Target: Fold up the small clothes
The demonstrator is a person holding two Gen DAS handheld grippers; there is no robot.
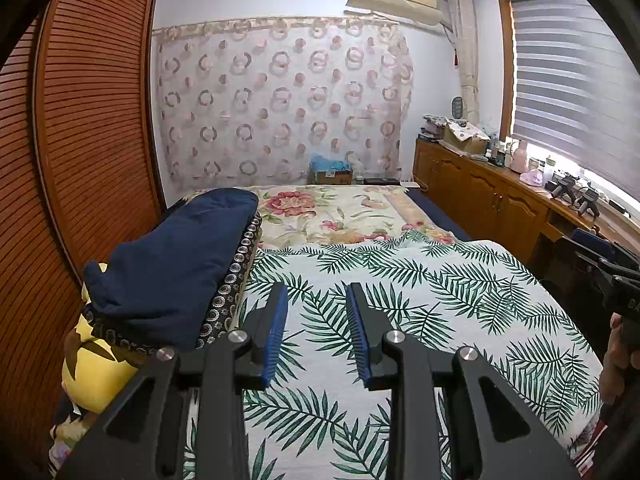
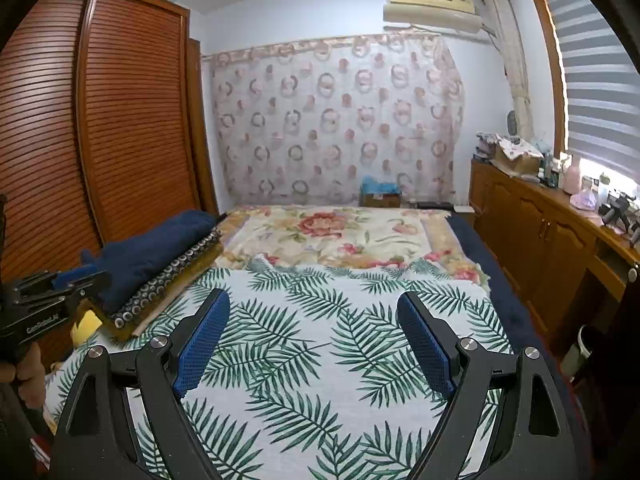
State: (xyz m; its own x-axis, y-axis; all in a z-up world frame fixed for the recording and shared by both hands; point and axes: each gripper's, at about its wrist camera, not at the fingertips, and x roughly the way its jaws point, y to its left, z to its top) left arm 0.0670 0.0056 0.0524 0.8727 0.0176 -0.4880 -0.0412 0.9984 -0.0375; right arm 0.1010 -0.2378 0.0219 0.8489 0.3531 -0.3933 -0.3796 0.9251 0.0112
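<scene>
A folded navy garment (image 1: 172,256) (image 2: 160,248) tops a stack at the bed's left edge. Under it lies a dark garment with a ring pattern (image 1: 236,276) (image 2: 176,276), and below that something yellow (image 1: 96,376). My left gripper (image 1: 317,292) is open over the palm-leaf sheet (image 1: 420,304), just right of the stack, with nothing between its blue pads. My right gripper (image 2: 313,298) is wide open and empty above the same sheet (image 2: 304,344). No loose garment shows on the sheet in either view.
A floral blanket (image 1: 340,212) covers the far half of the bed. A slatted wooden wardrobe (image 1: 88,128) stands close on the left. A wooden cabinet (image 2: 536,232) with clutter on top runs along the right under the window. A hand (image 1: 616,360) holds the right gripper's handle.
</scene>
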